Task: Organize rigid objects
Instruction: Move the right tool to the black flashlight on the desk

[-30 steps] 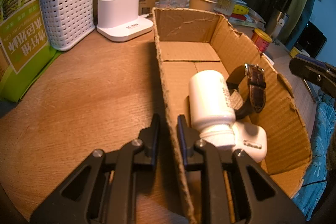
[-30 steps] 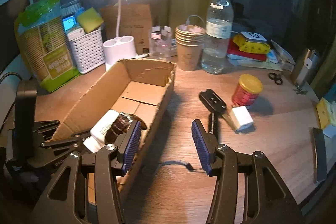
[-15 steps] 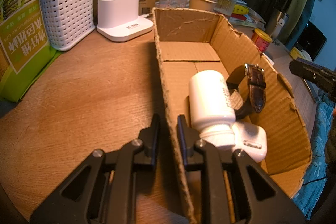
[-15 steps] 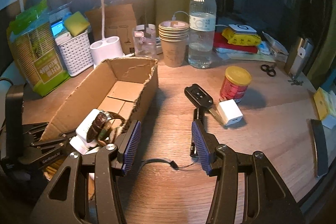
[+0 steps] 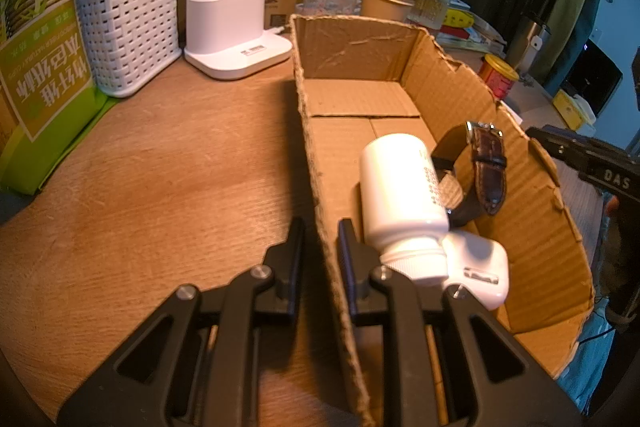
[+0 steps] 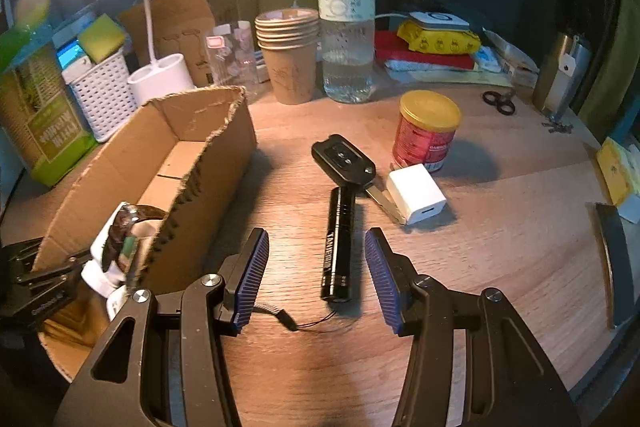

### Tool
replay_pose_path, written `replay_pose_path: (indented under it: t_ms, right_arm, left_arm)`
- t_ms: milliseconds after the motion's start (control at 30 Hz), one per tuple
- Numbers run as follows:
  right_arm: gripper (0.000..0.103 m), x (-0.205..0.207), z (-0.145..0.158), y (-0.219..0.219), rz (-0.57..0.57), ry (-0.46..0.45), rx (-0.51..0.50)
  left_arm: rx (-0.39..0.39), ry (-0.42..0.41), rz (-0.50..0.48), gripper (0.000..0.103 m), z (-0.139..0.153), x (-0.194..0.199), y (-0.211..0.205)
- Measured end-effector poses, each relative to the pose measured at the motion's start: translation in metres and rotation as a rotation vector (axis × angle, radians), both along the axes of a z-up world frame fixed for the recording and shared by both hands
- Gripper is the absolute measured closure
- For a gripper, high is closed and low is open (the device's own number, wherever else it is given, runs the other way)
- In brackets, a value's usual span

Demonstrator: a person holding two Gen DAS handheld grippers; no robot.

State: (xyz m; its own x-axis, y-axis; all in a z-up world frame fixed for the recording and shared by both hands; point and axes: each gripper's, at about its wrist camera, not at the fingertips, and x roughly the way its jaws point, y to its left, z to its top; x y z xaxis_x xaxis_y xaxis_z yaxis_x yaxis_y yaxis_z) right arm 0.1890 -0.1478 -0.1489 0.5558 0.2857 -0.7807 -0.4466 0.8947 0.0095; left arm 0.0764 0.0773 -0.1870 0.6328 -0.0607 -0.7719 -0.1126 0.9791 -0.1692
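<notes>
An open cardboard box (image 5: 528, 211) (image 6: 212, 183) lies on the wooden desk. Inside it lie a white pill bottle (image 5: 400, 187), a brown-strapped watch (image 5: 486, 163) and a white earbud case (image 5: 476, 267). My left gripper (image 5: 319, 251) is shut on the box's left wall. My right gripper (image 6: 317, 259) is open, its blue pads either side of the near end of a black flashlight (image 6: 339, 247) lying on the desk. Beyond the flashlight lie a black car key (image 6: 344, 159) and a white charger cube (image 6: 416, 193).
A red tin with a yellow lid (image 6: 426, 131), a water bottle (image 6: 346, 15), stacked paper cups (image 6: 288, 51), a white lamp base (image 5: 236, 31), a white basket (image 5: 128, 23) and a green package (image 5: 36, 75) stand around the box. Scissors (image 6: 498, 101) lie far right.
My right gripper has moved right and forward from beside the box to over the flashlight. My left gripper and the box have not moved.
</notes>
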Motion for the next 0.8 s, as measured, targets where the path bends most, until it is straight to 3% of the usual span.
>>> replay_pose_path:
  t_ms: [367,800]
  right_arm:
    - [0.051,0.018,-0.024,0.003,-0.011,0.037,-0.032]
    - [0.069,0.027,-0.042,0.005,-0.035,0.070,-0.071]
  left_arm:
    - [-0.001,0.000,-0.001,0.085,0.000,0.000,0.000]
    - [0.000,0.000,0.000,0.085,0.000,0.000,0.000]
